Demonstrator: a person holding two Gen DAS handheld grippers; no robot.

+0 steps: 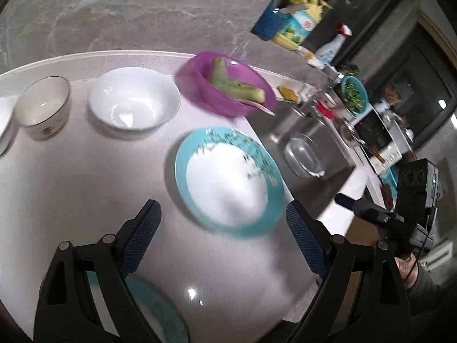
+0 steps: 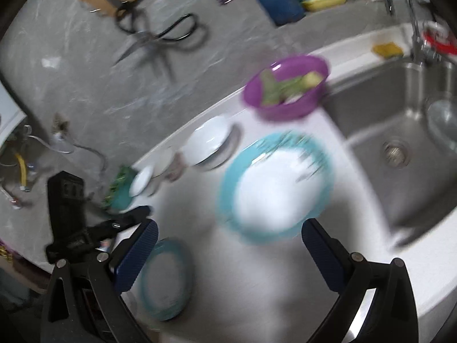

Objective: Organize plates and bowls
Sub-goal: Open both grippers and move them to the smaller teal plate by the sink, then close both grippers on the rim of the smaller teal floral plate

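A teal-rimmed white plate (image 1: 228, 180) (image 2: 275, 187) lies flat on the pale counter. My left gripper (image 1: 224, 214) hangs open above its near edge, nothing between the pads. My right gripper (image 2: 230, 230) is open as well, above the counter just short of that plate. A second teal plate (image 1: 160, 308) (image 2: 167, 280) lies nearer, partly behind the left fingers. Behind stand a white bowl (image 1: 134, 98) (image 2: 210, 141), a small patterned bowl (image 1: 42, 107) and a purple bowl (image 1: 228, 84) (image 2: 287, 87) holding green vegetable pieces.
A steel sink (image 2: 400, 131) with a glass bowl (image 1: 304, 154) in it lies right of the counter. A blue cup (image 1: 270, 21), an oil bottle and a spray bottle stand on the back ledge. Scissors (image 2: 160, 37) hang on the grey wall. The right view is blurred.
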